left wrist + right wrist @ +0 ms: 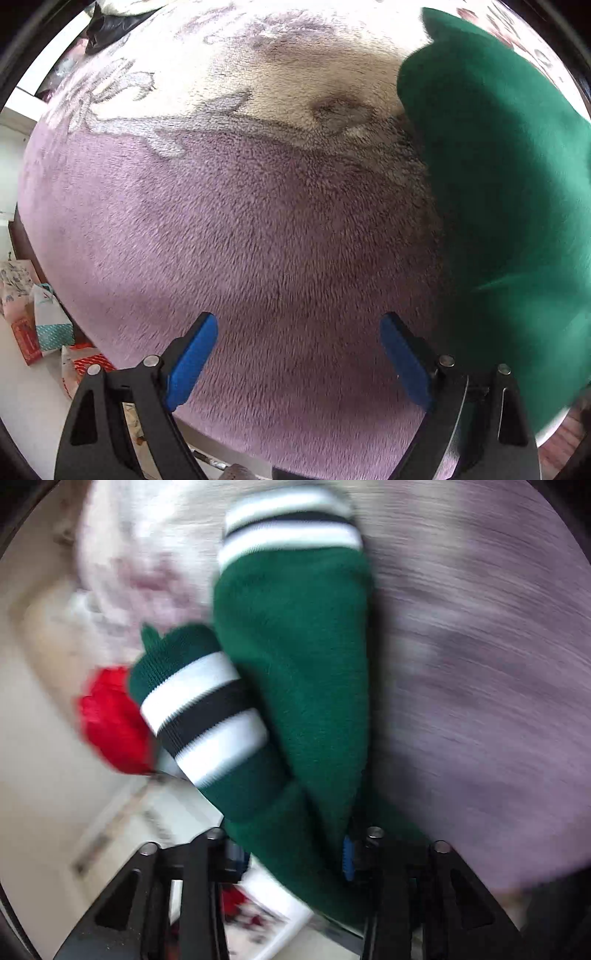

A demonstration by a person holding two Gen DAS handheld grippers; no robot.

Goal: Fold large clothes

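A dark green knit sweater (295,657) with white and black striped cuffs (207,716) hangs from my right gripper (295,853), which is shut on its fabric; the view is motion-blurred. The same green sweater (509,192) fills the right side of the left wrist view, over a fluffy lilac blanket (258,240) with a grey and cream pattern. My left gripper (299,354) is open and empty, its blue pads (192,354) hovering just above the blanket, left of the sweater.
A red cloth item (110,720) shows left of the striped cuff. Paper bags and boxes (48,325) stand on the floor beyond the blanket's left edge. A black item (110,26) lies at the blanket's far left corner.
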